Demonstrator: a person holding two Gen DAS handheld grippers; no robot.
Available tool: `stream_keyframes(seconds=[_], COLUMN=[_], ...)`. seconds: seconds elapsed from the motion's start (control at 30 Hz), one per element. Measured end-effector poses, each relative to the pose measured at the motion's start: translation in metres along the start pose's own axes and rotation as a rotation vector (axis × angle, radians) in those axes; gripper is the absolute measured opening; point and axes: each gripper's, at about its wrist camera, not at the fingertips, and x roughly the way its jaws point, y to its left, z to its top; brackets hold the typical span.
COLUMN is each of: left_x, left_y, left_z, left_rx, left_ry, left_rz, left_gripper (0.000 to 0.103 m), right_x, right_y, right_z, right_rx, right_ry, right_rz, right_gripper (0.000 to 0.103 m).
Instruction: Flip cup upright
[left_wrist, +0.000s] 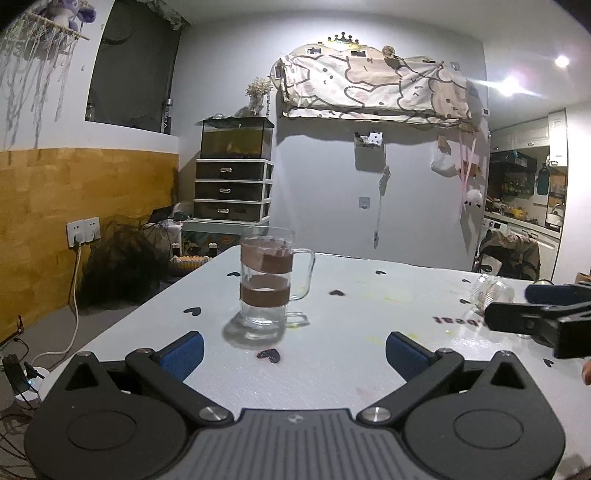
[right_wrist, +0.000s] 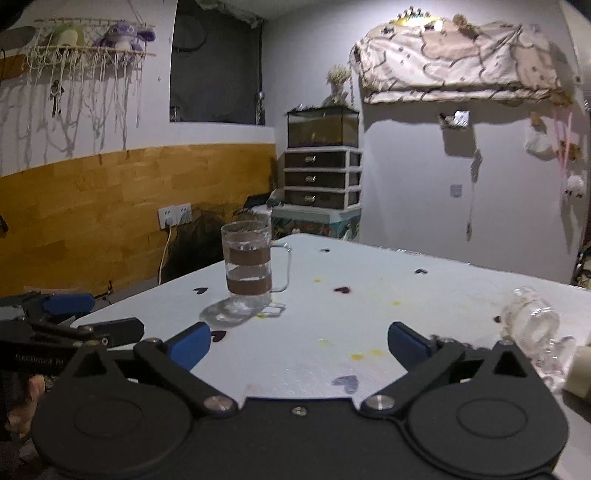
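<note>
A clear glass mug (left_wrist: 265, 282) with two brown bands and a handle on its right stands upright on the white table (left_wrist: 369, 354). It also shows in the right wrist view (right_wrist: 248, 271). My left gripper (left_wrist: 294, 354) is open and empty, a short way in front of the mug. My right gripper (right_wrist: 299, 345) is open and empty, with the mug ahead and to its left. The right gripper shows at the right edge of the left wrist view (left_wrist: 517, 308). The left gripper shows at the left edge of the right wrist view (right_wrist: 92, 317).
A small clear glass jar (right_wrist: 532, 317) lies on its side at the table's right; it also shows in the left wrist view (left_wrist: 493, 290). A pale object (right_wrist: 580, 373) sits at the right edge. Black heart stickers and yellow stains dot the table. A drawer unit (left_wrist: 232, 190) stands beyond.
</note>
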Motion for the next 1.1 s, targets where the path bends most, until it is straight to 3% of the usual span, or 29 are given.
stream_keyframes(seconds=[0.43, 1.1], left_x=[-0.022, -0.024], left_y=[-0.02, -0.013], left_z=[-0.005, -0.011], left_rx=[0.025, 0.011], left_ry=[0.01, 0.023], left_rz=[-0.025, -0.009], left_gripper=[0.103, 0.103], right_x=[-0.046, -0.044], right_y=[-0.012, -0.007], right_z=[-0.027, -0.033], right_rx=[-0.01, -0.014], right_ry=[-0.066, -0.055], right_rz=[-0.113, -0.118], right_gripper=[0.103, 0.103])
